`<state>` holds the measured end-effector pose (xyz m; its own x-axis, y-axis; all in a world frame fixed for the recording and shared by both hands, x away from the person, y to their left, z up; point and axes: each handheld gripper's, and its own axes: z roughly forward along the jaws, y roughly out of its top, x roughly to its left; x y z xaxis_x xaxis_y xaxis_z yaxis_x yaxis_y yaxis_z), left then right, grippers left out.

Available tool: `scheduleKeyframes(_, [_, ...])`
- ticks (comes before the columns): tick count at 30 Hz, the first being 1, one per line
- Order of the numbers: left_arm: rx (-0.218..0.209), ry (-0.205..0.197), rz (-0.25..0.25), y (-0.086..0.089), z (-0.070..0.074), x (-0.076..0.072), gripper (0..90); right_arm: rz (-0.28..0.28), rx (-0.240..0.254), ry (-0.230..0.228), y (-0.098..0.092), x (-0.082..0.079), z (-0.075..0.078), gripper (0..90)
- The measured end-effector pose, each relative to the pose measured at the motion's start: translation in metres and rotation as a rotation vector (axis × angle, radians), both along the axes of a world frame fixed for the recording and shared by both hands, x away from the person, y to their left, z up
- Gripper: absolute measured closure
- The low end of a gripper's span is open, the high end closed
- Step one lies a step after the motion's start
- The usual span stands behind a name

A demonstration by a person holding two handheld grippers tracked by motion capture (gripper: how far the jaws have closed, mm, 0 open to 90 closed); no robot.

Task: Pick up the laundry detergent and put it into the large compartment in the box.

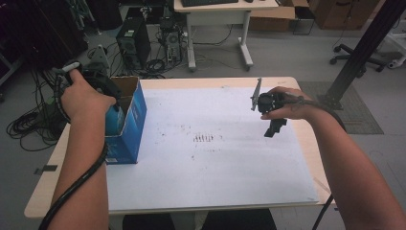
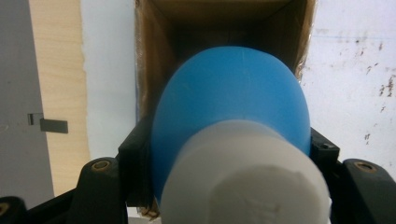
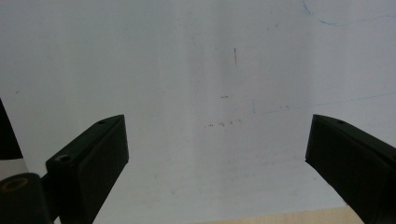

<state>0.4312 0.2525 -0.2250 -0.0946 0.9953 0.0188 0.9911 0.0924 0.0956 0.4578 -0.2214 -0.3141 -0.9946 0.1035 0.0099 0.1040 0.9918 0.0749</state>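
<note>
Left gripper [image 1: 109,103] is clamped on a blue bottle [image 2: 233,112] with a white cap [image 2: 245,179], holding it right in the open top of the blue cardboard box [image 1: 131,120] at the left side of the table [image 1: 306,139]. Over on the right, the right gripper [image 1: 274,128] hangs above the white sheet [image 1: 215,163], jaws spread wide with nothing between them.

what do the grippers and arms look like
Both grippers, left gripper and right gripper, are black, each with two blocky black jaws with screw holes. A thick black cable trails from the left one along the forearm, and another cable from the right. The right carries a grey plate. Both forearms are bare, without sleeves.
</note>
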Motion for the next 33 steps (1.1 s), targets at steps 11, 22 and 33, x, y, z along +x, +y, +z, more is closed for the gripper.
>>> scheduleKeyframes(11, [0.003,0.007,-0.007,-0.001,-0.019,0.000,37.2,0.001,0.002,-0.002,0.000,0.000,0.002,5.8])
scheduleKeyframes(22, [0.005,0.019,-0.009,0.000,-0.035,0.001,37.2,-0.002,0.001,-0.004,-0.001,0.000,0.002,5.7])
scheduleKeyframes(33, [0.010,0.031,-0.011,0.004,-0.044,0.000,37.2,-0.004,0.001,-0.002,-0.001,0.000,0.001,5.7])
